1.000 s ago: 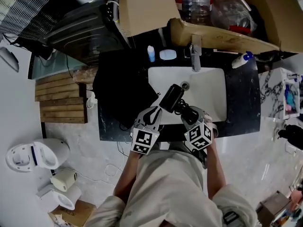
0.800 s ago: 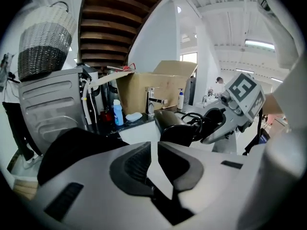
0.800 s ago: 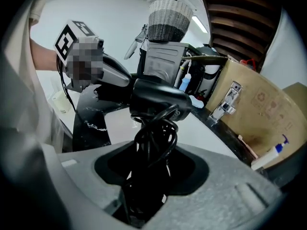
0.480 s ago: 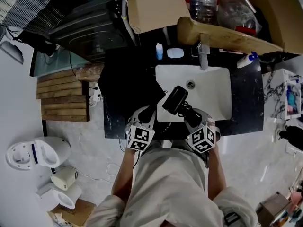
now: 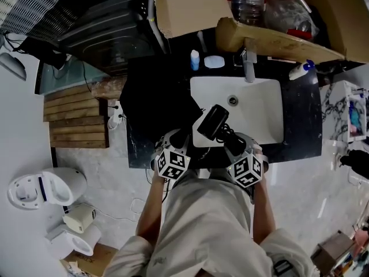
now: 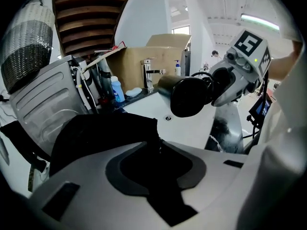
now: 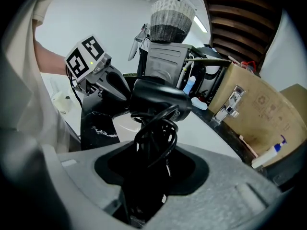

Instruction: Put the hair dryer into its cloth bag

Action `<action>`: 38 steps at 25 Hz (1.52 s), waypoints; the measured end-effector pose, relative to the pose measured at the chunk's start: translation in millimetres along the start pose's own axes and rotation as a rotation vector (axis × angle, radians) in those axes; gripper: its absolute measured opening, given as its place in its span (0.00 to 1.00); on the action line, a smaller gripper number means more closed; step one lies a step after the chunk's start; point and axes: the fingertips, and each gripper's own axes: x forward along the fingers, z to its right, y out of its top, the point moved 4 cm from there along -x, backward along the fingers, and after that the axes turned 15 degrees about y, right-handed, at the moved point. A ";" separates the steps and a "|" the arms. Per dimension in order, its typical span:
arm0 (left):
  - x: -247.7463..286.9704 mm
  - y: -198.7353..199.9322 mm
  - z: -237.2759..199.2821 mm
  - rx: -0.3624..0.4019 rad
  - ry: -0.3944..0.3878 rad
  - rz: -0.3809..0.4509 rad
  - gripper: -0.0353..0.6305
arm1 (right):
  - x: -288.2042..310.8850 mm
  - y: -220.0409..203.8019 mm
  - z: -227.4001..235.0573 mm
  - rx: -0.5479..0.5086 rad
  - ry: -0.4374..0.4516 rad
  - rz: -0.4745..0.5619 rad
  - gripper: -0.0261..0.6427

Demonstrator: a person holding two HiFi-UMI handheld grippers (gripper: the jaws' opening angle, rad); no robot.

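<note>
**Hair dryer held over the sink, bag lying flat on the table**

The right gripper [image 5: 232, 141] has its jaws closed narrow on the handle end of the black hair dryer [image 5: 213, 122], with the coiled cord [image 7: 156, 133] bunched in the same grip. In the right gripper view the handle and the loops of cord fill the gap between the jaws, and the dryer's barrel [image 7: 158, 99] stands up above them. The dryer is off the surface, above the near left part of the white sink [image 5: 262, 117], nozzle tilted away from the person.

The left gripper [image 5: 179, 140] is at the near edge of the black table [image 5: 300, 120], just left of the sink and pointing down at the black cloth bag [image 6: 100, 133]. The bag lies in a loose heap on the table, between the sink and a grey appliance. The left jaws have just been opening and now stand wide. A fold of the bag's edge seems to reach the jaw tips [image 6: 158, 150], but black cloth against dark pads leaves it unclear whether any of it lies between them; nothing is pinched.

In the left gripper view the dryer [image 6: 189, 96] hangs to the right of the bag and above it, not touching it.
</note>
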 end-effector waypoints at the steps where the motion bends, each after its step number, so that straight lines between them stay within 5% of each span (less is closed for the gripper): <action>1: 1.6 -1.6 0.2 0.008 0.004 -0.007 0.18 | -0.2 -0.2 -0.2 0.002 -0.002 -0.001 0.33; 8: 8.1 -6.8 2.0 0.044 0.013 -0.032 0.07 | -2.6 -2.8 -1.2 0.006 -0.013 -0.006 0.33; 20: -17.6 18.0 -26.4 -0.160 0.019 0.058 0.06 | -5.8 2.1 -12.0 -0.013 0.023 0.001 0.33; 38: -37.3 43.2 -46.9 -0.222 0.039 0.144 0.06 | 16.8 21.6 -52.9 -0.082 0.190 0.006 0.33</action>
